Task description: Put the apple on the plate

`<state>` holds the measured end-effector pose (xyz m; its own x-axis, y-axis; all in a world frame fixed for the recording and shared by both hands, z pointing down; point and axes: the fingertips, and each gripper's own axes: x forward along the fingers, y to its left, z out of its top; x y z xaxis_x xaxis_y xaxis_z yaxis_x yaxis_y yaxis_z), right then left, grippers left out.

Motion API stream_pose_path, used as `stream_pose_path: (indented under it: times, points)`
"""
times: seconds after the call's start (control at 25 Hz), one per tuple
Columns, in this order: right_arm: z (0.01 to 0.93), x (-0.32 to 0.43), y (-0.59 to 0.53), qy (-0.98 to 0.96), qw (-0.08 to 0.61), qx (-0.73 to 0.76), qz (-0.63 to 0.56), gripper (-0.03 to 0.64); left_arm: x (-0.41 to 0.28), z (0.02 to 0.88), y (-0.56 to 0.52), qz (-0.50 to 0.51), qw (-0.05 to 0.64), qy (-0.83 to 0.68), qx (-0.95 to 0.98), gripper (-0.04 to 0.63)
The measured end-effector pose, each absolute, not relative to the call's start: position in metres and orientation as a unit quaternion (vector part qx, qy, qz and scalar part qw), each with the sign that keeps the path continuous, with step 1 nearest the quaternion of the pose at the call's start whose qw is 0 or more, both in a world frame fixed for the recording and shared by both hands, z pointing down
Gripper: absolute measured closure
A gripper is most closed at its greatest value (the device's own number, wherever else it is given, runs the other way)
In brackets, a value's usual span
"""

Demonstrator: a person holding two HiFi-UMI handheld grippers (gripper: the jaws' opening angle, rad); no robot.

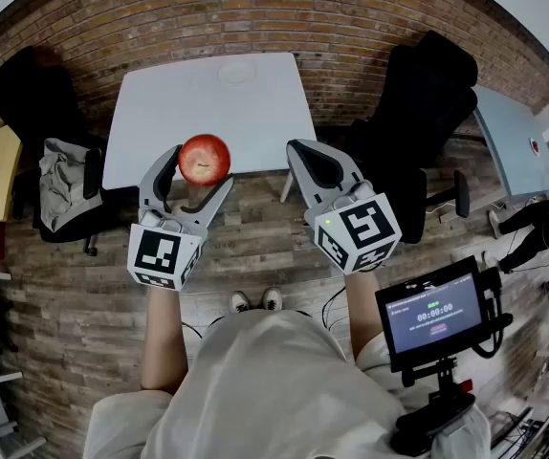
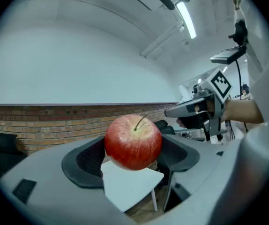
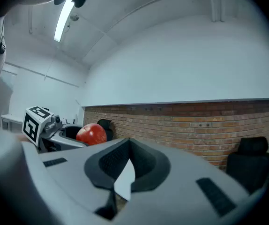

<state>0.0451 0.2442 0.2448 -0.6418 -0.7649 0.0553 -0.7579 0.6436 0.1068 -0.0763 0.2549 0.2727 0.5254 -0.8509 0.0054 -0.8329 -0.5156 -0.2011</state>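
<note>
The white rectangular table point(image 1: 188, 113) is standing ahead of both grippers, its round white plate point(image 1: 236, 72) lying empty at the far edge. The left gripper point(image 1: 198, 175) is clamping the round red apple point(image 1: 204, 158) between wide-spread jaws, well short of the plate, while the right gripper point(image 1: 298, 151) is idling beside it, closed on nothing. Only 1 step, the grasp, is looking done.

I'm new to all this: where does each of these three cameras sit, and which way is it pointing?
Head view: on the person's head, looking steeply down at the white table, plate, both arms, torso and shoes.
Left gripper view: rides the left tongs, looking level along them past the apple they grip to a brick wall.
Right gripper view: rides the right tongs, shut and empty, facing a brick wall too.
Shared: both gripper views show the apple and the other tongs.
</note>
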Motion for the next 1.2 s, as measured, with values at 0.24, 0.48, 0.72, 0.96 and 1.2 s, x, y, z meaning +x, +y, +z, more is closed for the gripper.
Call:
stream_pose_path:
  times: [0.24,0.48,0.72,0.96,1.2]
  points:
    - [0.242,0.043,0.248,-0.91,0.036,0.411,-0.034,0.614,-0.075,0.272,0.256,-0.052,0.083,0.482,-0.871,0.213]
    - [0.239,0.032,0.249,-0.914,0.022,0.403,-0.035,0.614,-0.083,0.274,0.254,-0.053,0.082,0.48,-0.872,0.213]
    - [0.242,0.029,0.252,-0.913,0.012,0.408,-0.027,0.614,-0.086,0.279,0.257,-0.054,0.08,0.474,-0.875,0.213]
    - [0.25,0.026,0.259,-0.908,0.008,0.418,-0.012,0.614,-0.091,0.289,0.26,-0.059,0.066,0.468,-0.879,0.213]
    - [0.253,0.011,0.255,-0.909,0.007,0.416,-0.017,0.614,-0.105,0.295,0.257,-0.058,0.063,0.462,-0.883,0.213]
